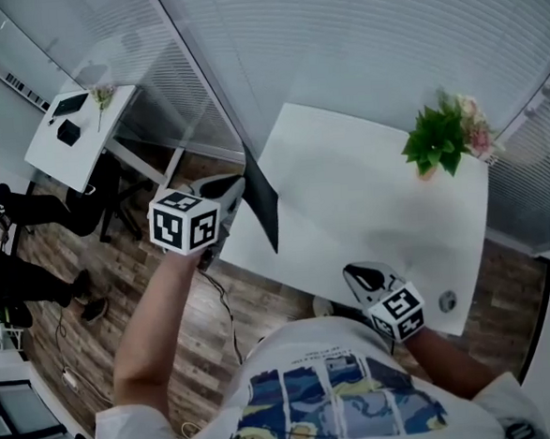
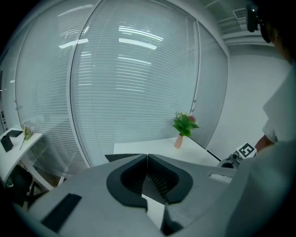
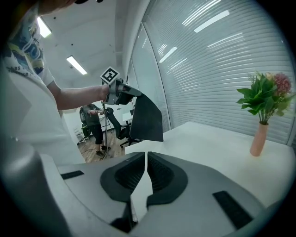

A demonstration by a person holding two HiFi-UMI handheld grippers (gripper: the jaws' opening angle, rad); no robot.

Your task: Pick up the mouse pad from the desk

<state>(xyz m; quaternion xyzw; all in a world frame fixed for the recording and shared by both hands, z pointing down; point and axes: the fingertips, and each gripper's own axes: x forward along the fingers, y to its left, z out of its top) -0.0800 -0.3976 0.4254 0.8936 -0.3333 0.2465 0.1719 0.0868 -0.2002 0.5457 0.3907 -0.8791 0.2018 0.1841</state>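
Note:
The black mouse pad [image 1: 264, 200] hangs off the left corner of the white desk [image 1: 349, 199], lifted clear of its top. My left gripper [image 1: 239, 182] is shut on the pad's upper edge, its marker cube toward me. In the right gripper view the pad [image 3: 147, 119] dangles as a dark sheet from the left gripper [image 3: 127, 91] above the desk's end. In the left gripper view only a dark sliver of the pad [image 2: 121, 157] shows beside the closed jaws. My right gripper [image 1: 359, 272] hovers over the desk's near edge, shut and empty.
A vase of green leaves and pink flowers [image 1: 443, 136] stands at the desk's far right corner. A round cable hole [image 1: 447, 300] sits near the front right. Blinds cover the glass wall [image 1: 356, 39] behind. A second desk [image 1: 81, 134] and a person in black [image 1: 30, 212] are at the left.

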